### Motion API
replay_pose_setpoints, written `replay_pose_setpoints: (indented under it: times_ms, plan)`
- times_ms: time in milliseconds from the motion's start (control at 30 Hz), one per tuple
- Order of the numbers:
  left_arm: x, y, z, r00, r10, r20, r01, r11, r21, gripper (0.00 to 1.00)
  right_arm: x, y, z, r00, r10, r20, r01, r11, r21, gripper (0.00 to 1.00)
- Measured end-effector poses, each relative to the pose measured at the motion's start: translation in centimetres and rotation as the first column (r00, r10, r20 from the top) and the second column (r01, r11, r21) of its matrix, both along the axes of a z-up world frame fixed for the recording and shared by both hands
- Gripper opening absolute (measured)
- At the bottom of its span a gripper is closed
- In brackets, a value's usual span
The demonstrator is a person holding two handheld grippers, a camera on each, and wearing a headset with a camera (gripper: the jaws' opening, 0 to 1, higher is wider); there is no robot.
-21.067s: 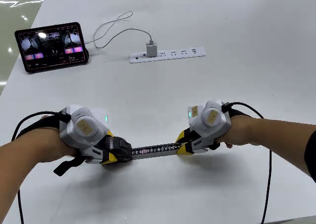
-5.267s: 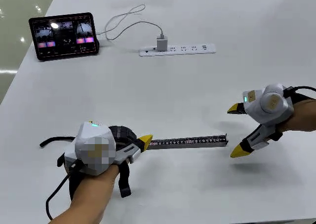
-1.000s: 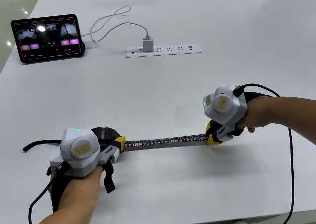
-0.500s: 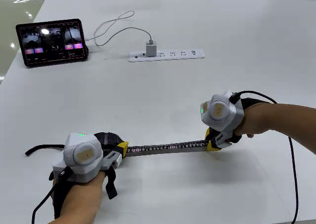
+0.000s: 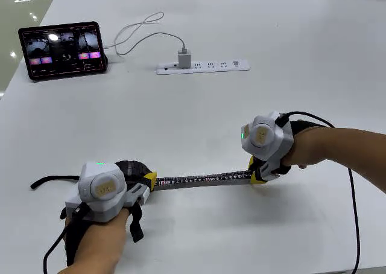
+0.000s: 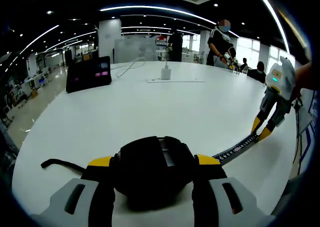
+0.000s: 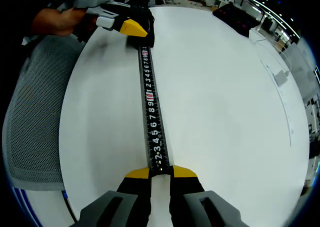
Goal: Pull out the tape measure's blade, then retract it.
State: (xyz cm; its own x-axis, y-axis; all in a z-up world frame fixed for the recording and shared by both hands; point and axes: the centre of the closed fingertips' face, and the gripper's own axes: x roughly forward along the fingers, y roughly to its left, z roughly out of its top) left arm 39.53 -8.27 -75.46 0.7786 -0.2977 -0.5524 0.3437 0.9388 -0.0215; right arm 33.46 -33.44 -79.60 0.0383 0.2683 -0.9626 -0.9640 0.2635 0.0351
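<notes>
Contact at the tip is the change: the right gripper (image 5: 256,177), wide open and well clear a few seconds back, is now pinched shut on the right end of the blade (image 7: 150,102). The left gripper (image 5: 143,182) clamps the tape measure (image 6: 152,162) at the near left of the table (image 5: 211,117). The blade looks slightly shorter than a second ago, so it is probably being fed back in.

right gripper (image 7: 160,172), open and apart five seconds ago, now pinching blade (image 7: 150,112) tip
</notes>
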Motion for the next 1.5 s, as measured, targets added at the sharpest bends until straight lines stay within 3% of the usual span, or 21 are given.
replay_pose_setpoints:
  times_ms: [133, 333, 700, 1500]
  plan:
    - [0.1, 0.0, -0.1, 1.000, -0.001, -0.013, 0.000, 1.000, -0.005, 0.58, 0.0, 0.2, 0.0, 1.000, -0.011, 0.001, 0.011, 1.000, 0.001, 0.09]
    - [0.0, 0.0, 0.0, 1.000, -0.003, 0.001, 0.003, 1.000, -0.008, 0.58, 0.0, 0.4, 0.0, 1.000, -0.028, -0.002, 0.028, 1.000, 0.001, 0.09]
    - [0.1, 0.0, 0.0, 1.000, -0.004, 0.000, 0.004, 1.000, -0.010, 0.58, 0.2, 0.9, 0.0, 1.000, -0.017, -0.005, 0.018, 1.000, 0.020, 0.09]
    - [0.1, 0.1, -0.1, 1.000, -0.001, -0.011, 0.001, 1.000, 0.001, 0.59, 0.3, 1.7, 0.1, 1.000, -0.030, -0.004, 0.030, 1.000, -0.004, 0.09]
